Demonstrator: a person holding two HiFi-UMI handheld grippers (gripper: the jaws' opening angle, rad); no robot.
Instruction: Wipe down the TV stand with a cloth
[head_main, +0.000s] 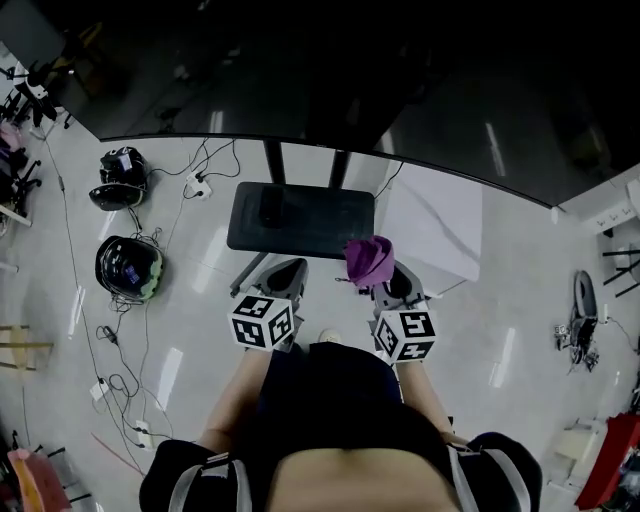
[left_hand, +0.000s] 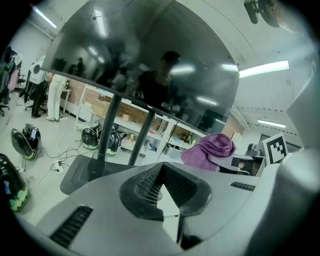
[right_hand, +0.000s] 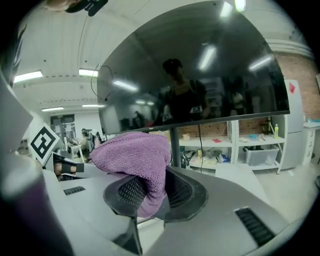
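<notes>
Our right gripper (head_main: 392, 283) is clenched on a purple cloth (head_main: 368, 260). In the right gripper view one fold sits pinched between the pads, while most of the fabric bulges up and flops toward ten o'clock over the jaw. Our left gripper (head_main: 283, 276) has its jaws closed tip to tip, with nothing between them. Both grippers hover above the floor, just short of the TV stand's black base plate (head_main: 300, 220), which lies at twelve o'clock from them. Two dark posts (head_main: 273, 160) rise from the base plate to the large screen (head_main: 350, 80).

We judge that wiping has not begun, since the cloth is clear of the plate. The grip looks shallow, so dragging the cloth across the plate could pull the fold free and leave hard jaw plastic scraping the surface. A wide stroke toward twelve o'clock could also knock a post and rock the screen. White cables (head_main: 205, 165) trail at ten o'clock of the plate, and a low sweep there might snag them.
</notes>
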